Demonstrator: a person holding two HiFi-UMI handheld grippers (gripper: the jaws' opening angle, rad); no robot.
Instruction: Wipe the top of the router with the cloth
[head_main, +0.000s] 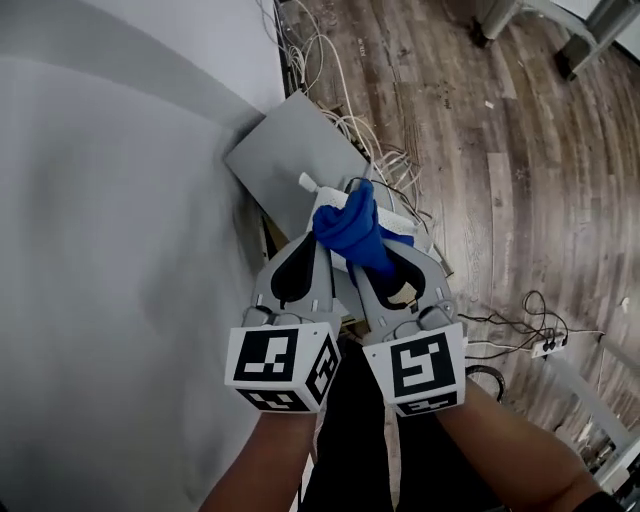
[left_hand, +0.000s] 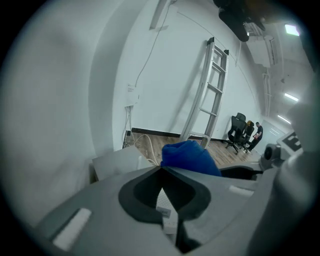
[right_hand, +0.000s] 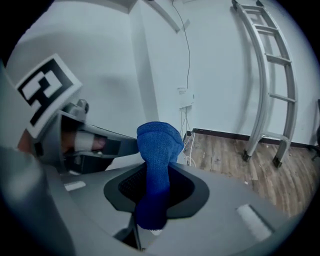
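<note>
1. Two grippers sit side by side nearest the camera. The left gripper (left_hand: 161, 170) has its jaws closed tip to tip with nothing between them. The right gripper (right_hand: 154, 172) is clamped on the blue cloth (right_hand: 157, 142), whose bunched end stands out past the jaw tips.
2. Just beyond the tips, the cloth rests as a wad on the white router (head_main: 402, 222). To wipe well, I judge the wad should be pressed flatter and drawn lightly along the top, with the empty left gripper steadying the light casing.
3. The router lies beside a grey panel (head_main: 295, 150) near the wall. Its visible part runs from upper left to lower right in the head view, and a white stub (head_main: 309, 183), likely an antenna, points up-left. Strokes along that axis should cover most of the top.
4. Farthest off, cables (head_main: 375, 140) trail over the wooden floor (head_main: 500, 150), where the cloth could snag
</note>
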